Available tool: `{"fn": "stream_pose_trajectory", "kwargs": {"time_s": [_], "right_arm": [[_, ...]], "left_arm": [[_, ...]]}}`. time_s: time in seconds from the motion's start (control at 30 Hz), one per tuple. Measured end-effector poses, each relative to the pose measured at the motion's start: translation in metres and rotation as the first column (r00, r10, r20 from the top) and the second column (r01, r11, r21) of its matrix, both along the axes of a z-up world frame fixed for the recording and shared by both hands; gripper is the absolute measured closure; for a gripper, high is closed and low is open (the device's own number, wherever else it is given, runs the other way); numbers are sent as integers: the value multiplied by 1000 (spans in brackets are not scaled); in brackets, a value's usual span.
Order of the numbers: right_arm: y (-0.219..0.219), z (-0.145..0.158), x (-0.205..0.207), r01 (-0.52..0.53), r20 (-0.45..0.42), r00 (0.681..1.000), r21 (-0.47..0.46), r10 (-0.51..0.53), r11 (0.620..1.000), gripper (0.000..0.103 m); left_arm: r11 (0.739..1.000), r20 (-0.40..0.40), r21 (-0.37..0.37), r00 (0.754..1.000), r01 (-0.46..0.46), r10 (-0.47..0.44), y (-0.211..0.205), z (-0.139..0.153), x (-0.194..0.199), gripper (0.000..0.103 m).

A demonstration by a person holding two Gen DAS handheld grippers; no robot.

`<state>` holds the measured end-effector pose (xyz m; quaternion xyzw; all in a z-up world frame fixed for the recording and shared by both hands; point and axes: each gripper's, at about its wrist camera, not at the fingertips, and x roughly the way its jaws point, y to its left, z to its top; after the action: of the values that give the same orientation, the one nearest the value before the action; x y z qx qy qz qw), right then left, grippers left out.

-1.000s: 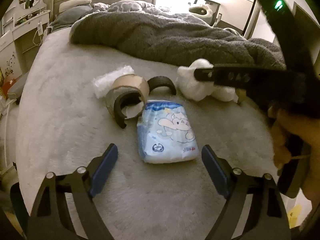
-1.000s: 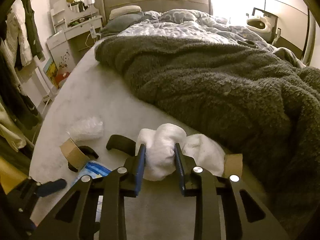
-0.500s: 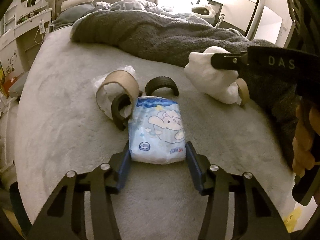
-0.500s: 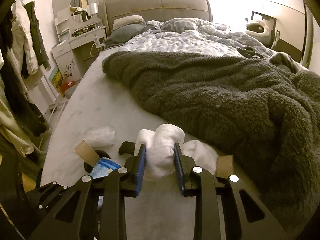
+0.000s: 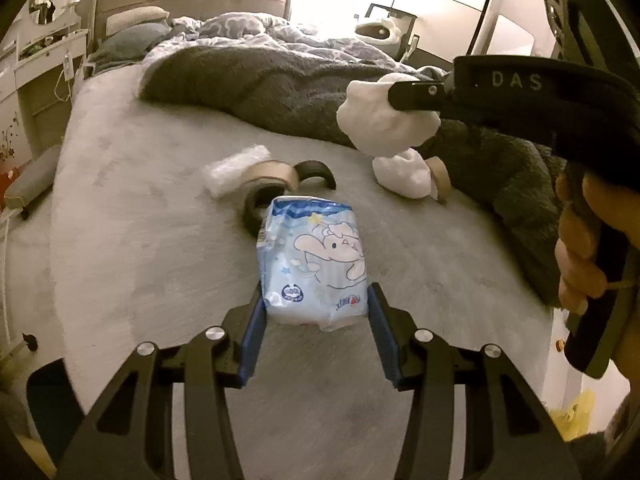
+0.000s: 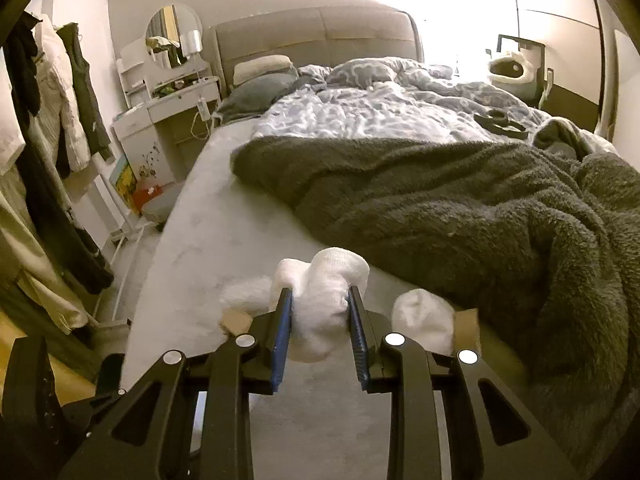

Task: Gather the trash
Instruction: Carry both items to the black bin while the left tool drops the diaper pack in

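I am working over a grey bed (image 5: 132, 208) with a dark fleece blanket (image 6: 460, 204) (dresser alongside). My left gripper (image 5: 316, 320) is clamping the one blue pack (image 5: 316, 260); my right gripper (image 6: 320, 320) is squeezing one white wad (image 6: 320, 300), lifted. Another wad (image 5: 404, 174) and two cardboard rolls (image 5: 268, 174) are lying there.

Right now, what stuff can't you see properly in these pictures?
- Left wrist view: the black curved ring pieces and brown cardboard tape roll are partly hidden behind the blue cartoon tissue pack.
- Right wrist view: the right gripper covers the white crumpled wad's middle.
- Both views: no trash bin shows.
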<state>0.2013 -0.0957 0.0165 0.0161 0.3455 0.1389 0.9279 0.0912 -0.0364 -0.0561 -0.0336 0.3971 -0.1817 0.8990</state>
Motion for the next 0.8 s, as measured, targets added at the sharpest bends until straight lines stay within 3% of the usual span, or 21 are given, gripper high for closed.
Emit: {"fn": "stream_pose_trajectory", "kwargs": {"time_s": [0.27,0.53,0.8], "right_arm": [[42,3,-10,-58,3,998,28,58,998,75],[102,1,-16,-155,0,988,5,155,988,75],[168,-4,-34,-284,-18,959,-3,284,959,75]], "left_arm": [[996,52,21,995,-83,82,51,19,-16,51],[977,85,16,974,-211,209,115,34,-23,51],[946,33,52,948,-319,317,173,19,-29,51]]}}
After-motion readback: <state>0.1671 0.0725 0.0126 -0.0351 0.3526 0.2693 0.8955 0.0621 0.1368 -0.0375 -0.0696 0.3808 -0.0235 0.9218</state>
